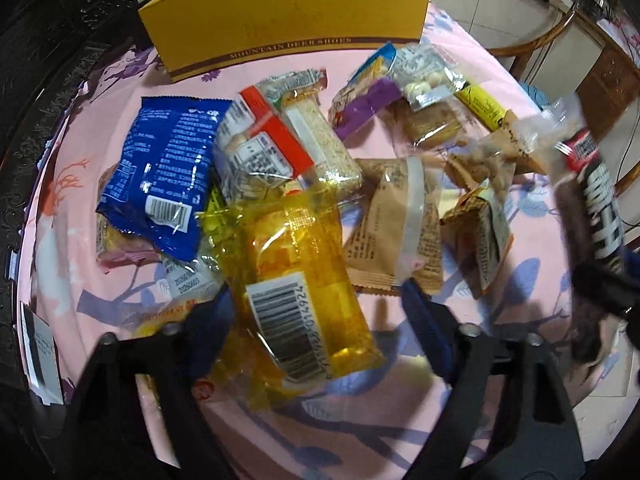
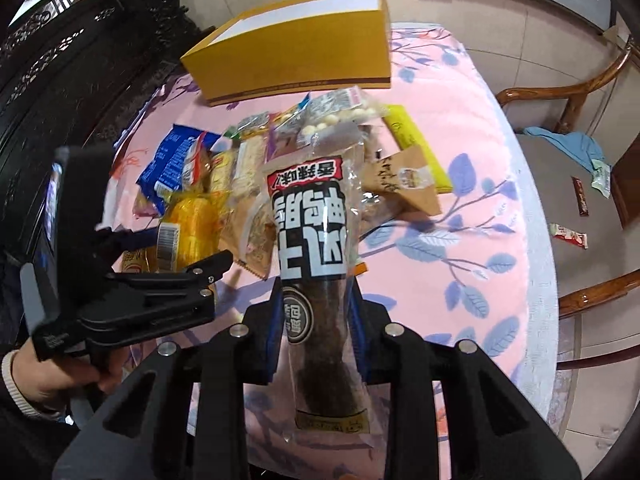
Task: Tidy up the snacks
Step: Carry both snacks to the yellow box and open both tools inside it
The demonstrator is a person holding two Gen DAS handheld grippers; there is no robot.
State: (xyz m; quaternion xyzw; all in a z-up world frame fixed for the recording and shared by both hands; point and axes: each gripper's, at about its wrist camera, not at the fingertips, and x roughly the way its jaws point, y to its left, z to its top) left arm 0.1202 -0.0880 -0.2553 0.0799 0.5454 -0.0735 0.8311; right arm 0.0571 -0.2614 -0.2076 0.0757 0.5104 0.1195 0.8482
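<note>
**Handling notes: sausage pack and yellow pack**

Between the right gripper [image 2: 316, 300] pads, a long sausage pack [image 2: 316, 280] is being pinched at its lower half, jaws pressed onto the film from both sides. It is pointing up and away from the camera, held above the pink tablecloth [image 2: 460, 184]. Judged from its shape, the pack is firm inside, light, and wrapped in glossy film that is likely slippery; a grip across the solid core, not the flat end seals, is advisable.

At the left gripper [image 1: 316, 304], the jaws are standing spread, with a yellow pack [image 1: 304, 280] lying between them on the cloth. The left pad is sitting at the pack's edge; whether it is touching cannot be told. This clear wrapper looks crinkly and soft, so a hold across the narrow width near the barcode is suggested.

Beyond it, a blue pack [image 1: 160, 168] and other snacks are lying in a loose, overlapping heap. Farthest, a yellow box [image 2: 300, 52] is standing open at the table's far edge, probably the destination.
</note>
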